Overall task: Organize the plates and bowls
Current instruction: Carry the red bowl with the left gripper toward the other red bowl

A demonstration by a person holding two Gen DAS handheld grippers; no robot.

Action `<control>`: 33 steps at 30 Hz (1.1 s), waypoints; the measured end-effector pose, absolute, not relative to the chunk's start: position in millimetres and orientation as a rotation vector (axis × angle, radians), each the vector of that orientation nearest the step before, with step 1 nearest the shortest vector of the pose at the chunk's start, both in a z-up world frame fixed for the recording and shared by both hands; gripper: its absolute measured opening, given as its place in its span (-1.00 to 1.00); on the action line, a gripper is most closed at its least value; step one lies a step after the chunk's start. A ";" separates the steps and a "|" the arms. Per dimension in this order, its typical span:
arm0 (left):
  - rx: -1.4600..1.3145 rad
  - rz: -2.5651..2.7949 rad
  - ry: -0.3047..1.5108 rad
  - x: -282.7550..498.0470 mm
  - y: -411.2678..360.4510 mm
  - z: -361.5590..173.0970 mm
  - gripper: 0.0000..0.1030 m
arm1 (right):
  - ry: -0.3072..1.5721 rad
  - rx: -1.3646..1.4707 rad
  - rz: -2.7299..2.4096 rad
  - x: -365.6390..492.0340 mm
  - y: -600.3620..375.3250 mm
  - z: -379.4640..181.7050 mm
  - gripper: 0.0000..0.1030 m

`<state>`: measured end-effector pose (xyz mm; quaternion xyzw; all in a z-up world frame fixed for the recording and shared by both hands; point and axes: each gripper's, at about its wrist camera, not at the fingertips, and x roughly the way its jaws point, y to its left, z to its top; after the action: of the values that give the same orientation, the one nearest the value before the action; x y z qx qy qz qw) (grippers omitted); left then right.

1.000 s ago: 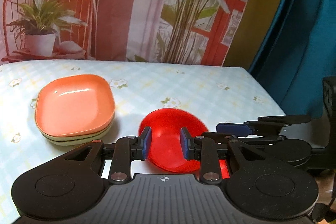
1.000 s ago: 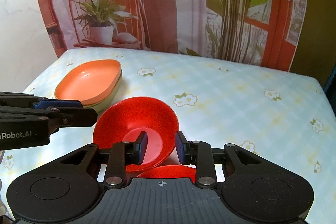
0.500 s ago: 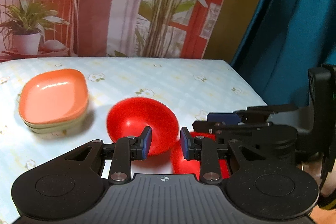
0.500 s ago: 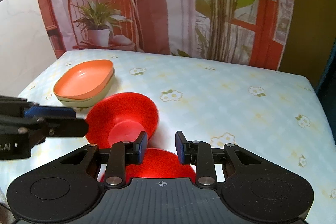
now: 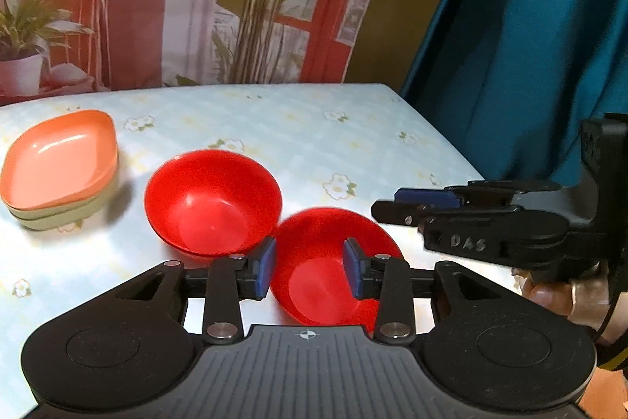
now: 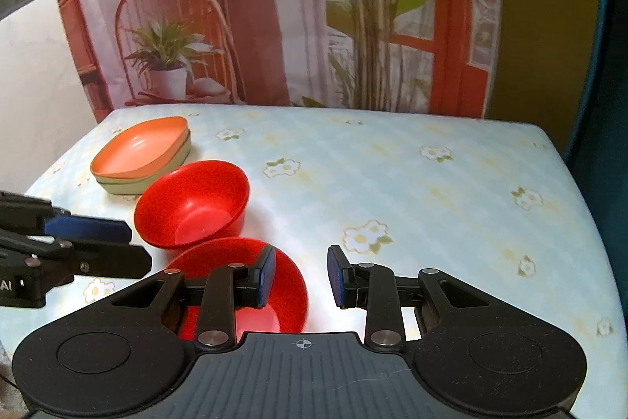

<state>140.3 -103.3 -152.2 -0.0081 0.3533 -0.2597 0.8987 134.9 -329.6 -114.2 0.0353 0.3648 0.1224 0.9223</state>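
Observation:
Two red bowls stand side by side on the flowered table (image 5: 314, 128). The far bowl (image 5: 214, 201) (image 6: 192, 203) sits upright next to a stack of plates (image 5: 59, 163) (image 6: 141, 148), orange on top, pale green below. The near bowl (image 5: 333, 262) (image 6: 235, 285) lies just under both grippers. My left gripper (image 5: 310, 271) (image 6: 137, 246) hovers over it with its jaws opening and nothing pressed between the pads. The right gripper (image 6: 302, 275) (image 5: 386, 205) is open; its left finger hangs over the near bowl, whose right rim shows in the gap untouched.
A printed backdrop with a chair and plants hangs behind the table (image 6: 431, 183). A teal curtain (image 5: 530, 46) hangs past the right edge. A hand (image 5: 557, 293) holds the right gripper. A white wall (image 6: 35, 85) is on the left.
The far bowl, tilted in my left gripper's jaws before, now stands flat by the plates. The left jaws have widened off it. Both grippers slid right, uncovering the near bowl.

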 end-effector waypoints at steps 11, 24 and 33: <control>-0.066 -0.515 0.806 143.6 -97.0 -167.1 -0.24 | 0.706 0.274 0.202 102.7 -344.2 -142.7 -0.46; -0.111 -0.520 0.847 150.4 -95.4 -186.0 -0.27 | 0.679 0.284 0.172 92.7 -325.8 -160.4 -0.46; -0.104 -0.546 0.838 148.3 -98.0 -191.2 -0.30 | 0.649 0.305 0.141 84.2 -322.2 -168.2 -0.52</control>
<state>148.3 -98.0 -191.2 -0.0500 0.4017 -0.2615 0.8762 84.2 -322.2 -168.2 0.1493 0.3174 0.0691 0.9339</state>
